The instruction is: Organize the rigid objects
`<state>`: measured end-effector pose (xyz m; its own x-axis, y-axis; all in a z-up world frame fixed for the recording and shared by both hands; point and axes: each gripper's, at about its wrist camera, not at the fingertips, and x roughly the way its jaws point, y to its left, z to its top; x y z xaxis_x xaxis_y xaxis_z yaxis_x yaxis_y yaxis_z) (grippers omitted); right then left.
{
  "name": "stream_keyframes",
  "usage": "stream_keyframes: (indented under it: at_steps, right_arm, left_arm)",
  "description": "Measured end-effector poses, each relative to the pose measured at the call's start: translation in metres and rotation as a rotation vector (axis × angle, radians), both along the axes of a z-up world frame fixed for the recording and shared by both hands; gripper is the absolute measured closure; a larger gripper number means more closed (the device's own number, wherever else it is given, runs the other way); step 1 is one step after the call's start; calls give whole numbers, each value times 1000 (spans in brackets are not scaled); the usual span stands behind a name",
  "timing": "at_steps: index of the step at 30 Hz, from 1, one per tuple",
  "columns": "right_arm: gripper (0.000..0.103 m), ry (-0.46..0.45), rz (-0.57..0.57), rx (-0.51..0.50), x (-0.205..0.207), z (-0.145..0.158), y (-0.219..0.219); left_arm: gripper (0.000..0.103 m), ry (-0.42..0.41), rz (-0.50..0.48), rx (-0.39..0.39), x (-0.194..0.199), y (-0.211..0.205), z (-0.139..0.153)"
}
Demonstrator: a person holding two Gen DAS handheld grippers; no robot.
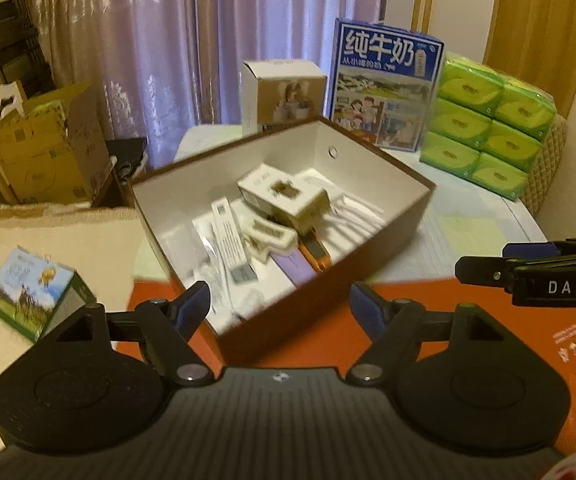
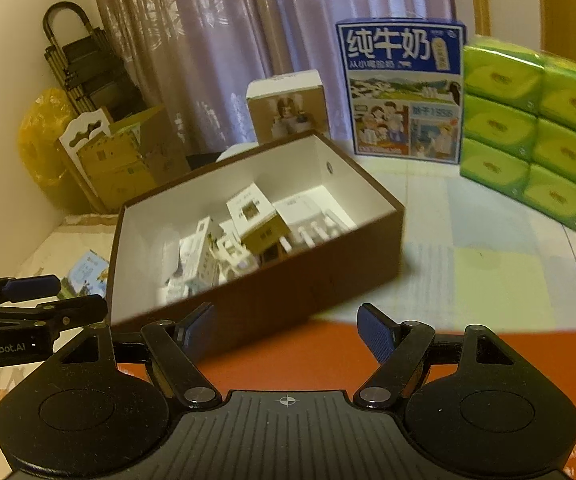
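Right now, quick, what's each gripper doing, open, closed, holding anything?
Left gripper: open, holding nothing; the brown cardboard box with white lining lies beyond its fingertips.
Right gripper: open, holding nothing.

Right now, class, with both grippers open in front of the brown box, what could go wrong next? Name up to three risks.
1. The brown box is tilted, with one corner resting on the orange sheet; a nudge might slide or tip it.
2. The cartons inside are piled loosely and askew, so they could shift.
3. The small green box lies apart on the left and may be missed or knocked by the left gripper.
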<state>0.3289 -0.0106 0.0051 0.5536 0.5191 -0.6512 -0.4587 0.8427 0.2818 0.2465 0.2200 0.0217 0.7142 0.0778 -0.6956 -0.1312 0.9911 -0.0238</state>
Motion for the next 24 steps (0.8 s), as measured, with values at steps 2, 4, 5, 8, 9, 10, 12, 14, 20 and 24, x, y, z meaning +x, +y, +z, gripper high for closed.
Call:
stream_keyframes:
  at_steps: [2,4,5,8,9,10,12,14,20,24]
  right_arm:
    - [28,3,-4,0,-10,-1,-11]
    - [28,6,-4,0,-20,-1,-23]
    - [28,6,-6,-4,-25,-1,-29]
    - [28,1,-12,-27,-41,-2,-46]
    - [28,-3,-11,-33,-48,-2,-52]
    - [28,-7,-9,-36,-53,-2,-58]
    - [28,-9,-6,-40,-64,-3,-71]
    - [28,-4,-5,-40,-75,-5,-84]
    - [28,17,8,-41,-104,-10,-120]
    - [28,28,21,-41,-126,-11,-139]
  left_arm:
    - [29,16,-1,-2,-9,-11,-1]
    - [29,27,-2,3,-19,-25,-2]
    - [29,31,-4,1,-25,-32,-3]
    - [29,51,-6,-14,-37,-52,-6]
    - [29,55,-8,-17,-41,-58,-8]
    - [29,59,-8,-18,-45,-65,-9]
    - [29,65,-7,-18,-53,-79,-11]
    - [30,73,-9,-23,-61,-91,-13]
    - [30,83,1,-24,-87,-128,-15]
    - [30,92,14,-23,-108,-146,-16]
